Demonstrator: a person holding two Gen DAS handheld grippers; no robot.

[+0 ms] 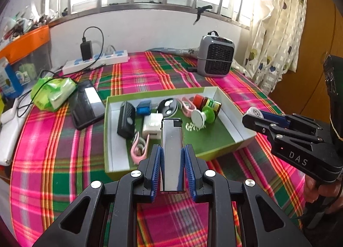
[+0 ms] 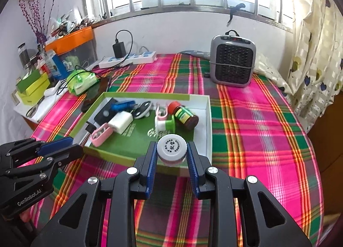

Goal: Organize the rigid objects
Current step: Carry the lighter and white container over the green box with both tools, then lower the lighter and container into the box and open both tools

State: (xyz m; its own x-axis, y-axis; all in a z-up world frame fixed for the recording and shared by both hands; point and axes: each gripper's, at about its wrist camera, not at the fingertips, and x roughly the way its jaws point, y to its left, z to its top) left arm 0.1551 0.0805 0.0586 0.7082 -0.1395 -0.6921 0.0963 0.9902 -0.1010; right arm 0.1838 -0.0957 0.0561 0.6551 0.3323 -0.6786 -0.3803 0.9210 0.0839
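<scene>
Above the near edge of the green tray (image 1: 227,105), on the plaid-covered surface (image 2: 257,118), both hands carry something ready to drop in. The left hand-held gripper (image 1: 172,157) is clamped on a silver lighter (image 1: 171,150), held lengthwise between its blue pads with the black cap pointing away toward the tray. The right hand-held gripper (image 2: 171,154) is clenched around a small white-capped jar (image 2: 171,148), gripped by its sides with the printed lid facing up. Already lying in the tray are a black remote (image 1: 126,121), a white charger plug (image 1: 152,127), a blue clip (image 1: 143,107), pink clips (image 1: 139,146), a brown bottle with a red cap (image 2: 183,115) and a green-and-white suction hook (image 1: 203,116). Judging from this, the step in hand is carrying both pieces over the rim and setting them down. To do it well, each should be aimed at the bare green floor toward the near side, the jar kept level so it lands on its base, and the lighter laid flat rather than dropped onto the plug. Both should clear the cardboard wall first, and the two grippers should stay well apart when lowering.
</scene>
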